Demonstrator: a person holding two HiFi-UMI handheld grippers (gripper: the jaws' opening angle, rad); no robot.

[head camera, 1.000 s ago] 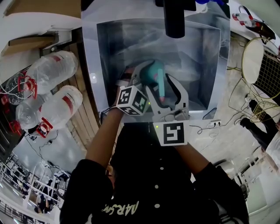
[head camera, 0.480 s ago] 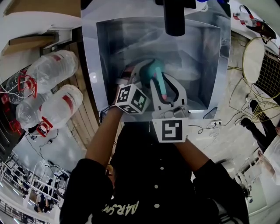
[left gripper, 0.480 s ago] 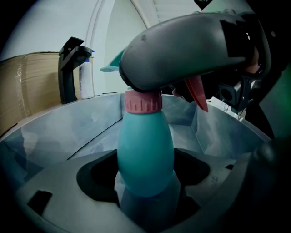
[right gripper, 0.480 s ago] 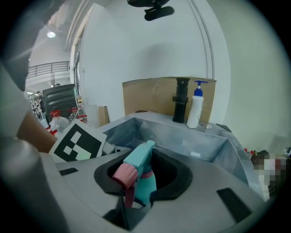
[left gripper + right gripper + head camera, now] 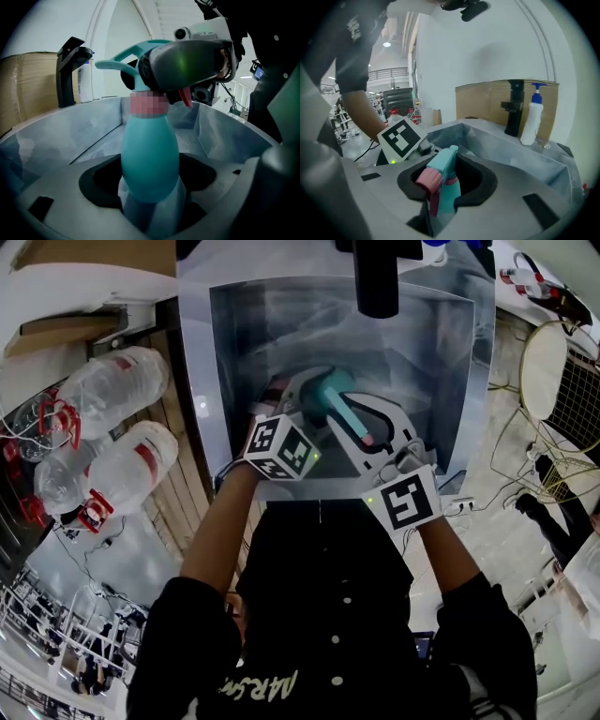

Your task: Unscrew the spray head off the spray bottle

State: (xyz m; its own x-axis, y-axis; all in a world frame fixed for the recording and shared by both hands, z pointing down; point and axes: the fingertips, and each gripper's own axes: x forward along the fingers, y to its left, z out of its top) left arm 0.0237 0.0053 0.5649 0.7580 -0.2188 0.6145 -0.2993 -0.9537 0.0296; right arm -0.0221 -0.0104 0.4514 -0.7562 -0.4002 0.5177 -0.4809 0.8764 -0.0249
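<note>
A steel sink (image 5: 194, 352) is seen from above, with a black faucet (image 5: 375, 277) at its far edge and a white pump bottle (image 5: 533, 117) set beside that. Two large water jugs (image 5: 117, 381) are laid on the floor past the sink's left edge. A teal spray bottle (image 5: 150, 154) is held over the middle of the basin, toward the near edge. Its body is clamped by the left gripper (image 5: 150, 187). The jaws of the right gripper (image 5: 445, 187) have just been closing and are now pressed narrow on the spray head (image 5: 443, 166), whose pink nozzle (image 5: 427, 179) is turned toward that gripper's camera.
</note>
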